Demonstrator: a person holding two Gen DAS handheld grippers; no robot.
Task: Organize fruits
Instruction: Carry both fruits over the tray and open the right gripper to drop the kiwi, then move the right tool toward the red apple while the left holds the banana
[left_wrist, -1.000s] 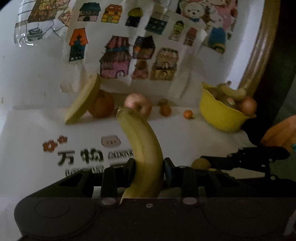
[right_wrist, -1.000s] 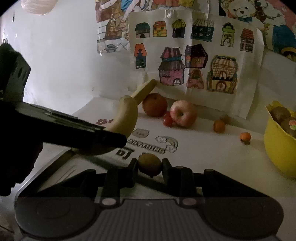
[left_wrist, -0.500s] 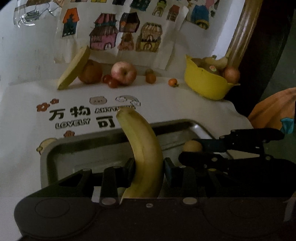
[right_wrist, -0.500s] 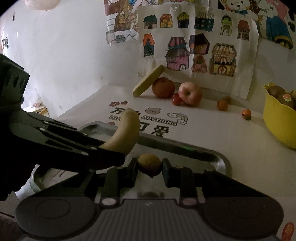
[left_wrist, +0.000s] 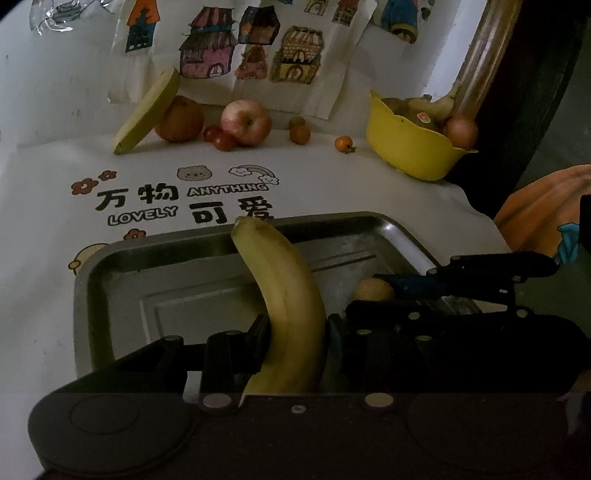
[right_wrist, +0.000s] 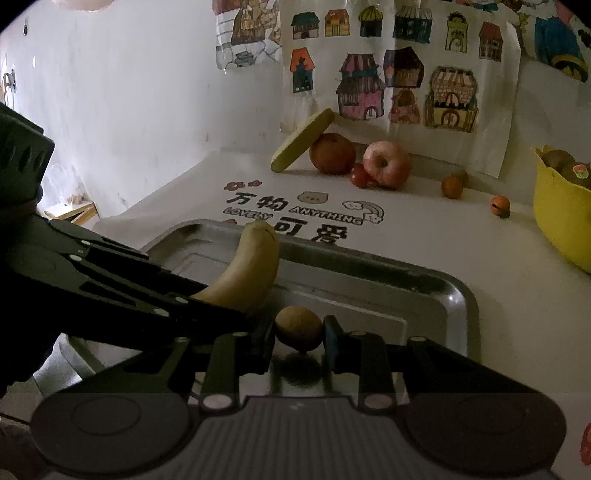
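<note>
My left gripper (left_wrist: 295, 332) is shut on a yellow banana (left_wrist: 284, 302), held above the metal tray (left_wrist: 110, 280). The banana also shows in the right wrist view (right_wrist: 251, 269). My right gripper (right_wrist: 299, 336) is shut on a small brown kiwi (right_wrist: 298, 326), just above the tray floor (right_wrist: 369, 306). In the left wrist view the right gripper (left_wrist: 373, 295) and its kiwi (left_wrist: 373, 290) sit at the tray's right side. A yellow bowl (left_wrist: 410, 147) with fruit stands at the back right.
Along the back wall lie an orange (left_wrist: 179, 120), an apple (left_wrist: 246, 122), cherry tomatoes (left_wrist: 218, 138), small oranges (left_wrist: 300, 133) and a leaning yellow-green disc (left_wrist: 147, 112). A printed white cloth (left_wrist: 147, 192) covers the table. Drawings hang on the wall.
Both grippers have drawn back and lowered over the metal tray with their fruit; the tray has come fully into view beneath them.
</note>
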